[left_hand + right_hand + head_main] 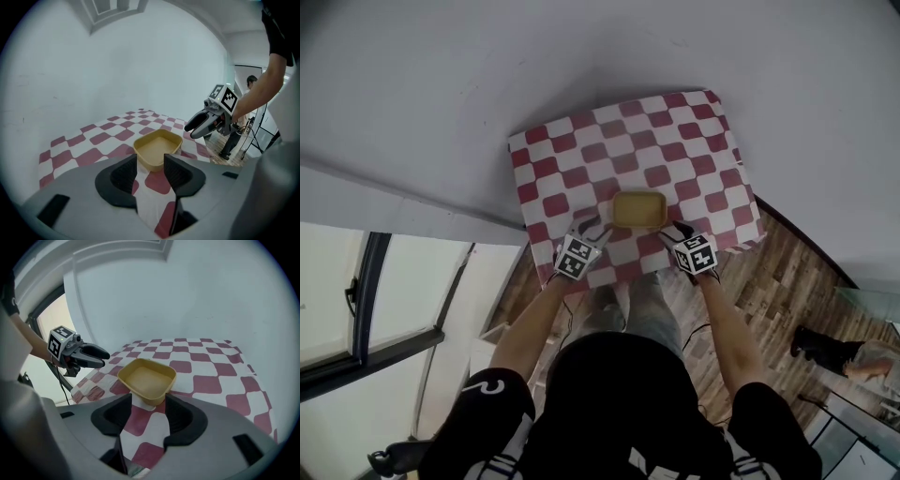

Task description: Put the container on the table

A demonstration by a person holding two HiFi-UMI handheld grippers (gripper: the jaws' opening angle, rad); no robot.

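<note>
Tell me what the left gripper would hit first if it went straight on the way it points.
Probably the near wall of the yellow container, straight ahead beyond the open fingers of the left gripper. Depth is unclear; the checkered tablecloth could come first.

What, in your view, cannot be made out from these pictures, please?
- Head view: the table hides its own legs; a bystander is cut off at the right edge.
- Left gripper view: the left tool covers the near wall of the container.
- Right gripper view: the right tool covers its near corner.
</note>
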